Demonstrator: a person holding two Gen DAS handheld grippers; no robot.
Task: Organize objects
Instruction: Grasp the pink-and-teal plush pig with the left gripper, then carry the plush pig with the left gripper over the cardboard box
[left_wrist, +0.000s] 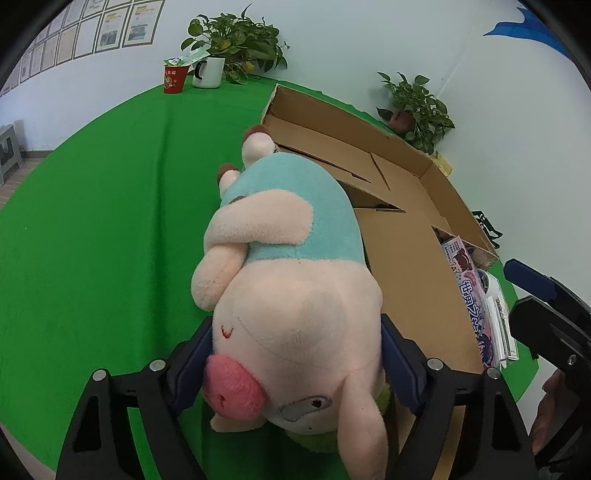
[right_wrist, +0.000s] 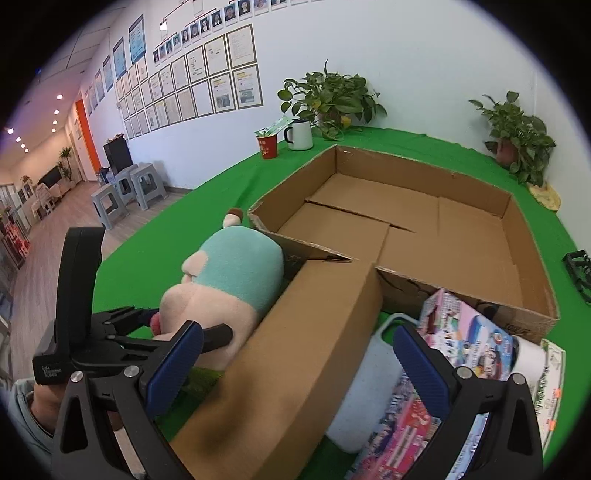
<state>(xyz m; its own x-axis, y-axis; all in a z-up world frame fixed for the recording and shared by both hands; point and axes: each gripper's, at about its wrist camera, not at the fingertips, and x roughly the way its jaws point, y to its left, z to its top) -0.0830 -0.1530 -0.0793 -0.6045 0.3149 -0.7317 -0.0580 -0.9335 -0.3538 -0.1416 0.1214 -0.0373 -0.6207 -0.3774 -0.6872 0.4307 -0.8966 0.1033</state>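
Just beside box rim (right_wrist: 295, 236), plush pig (left_wrist: 291, 295)

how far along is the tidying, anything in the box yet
Nothing looks done: the cardboard box shows only bare floor in the right wrist view. In hand: the left gripper is shut on the plush pig, held just outside the box's near-left wall. The right gripper is open and holds nothing. Left: the pig, plus the pink toy box and white roll lying on the green cloth.
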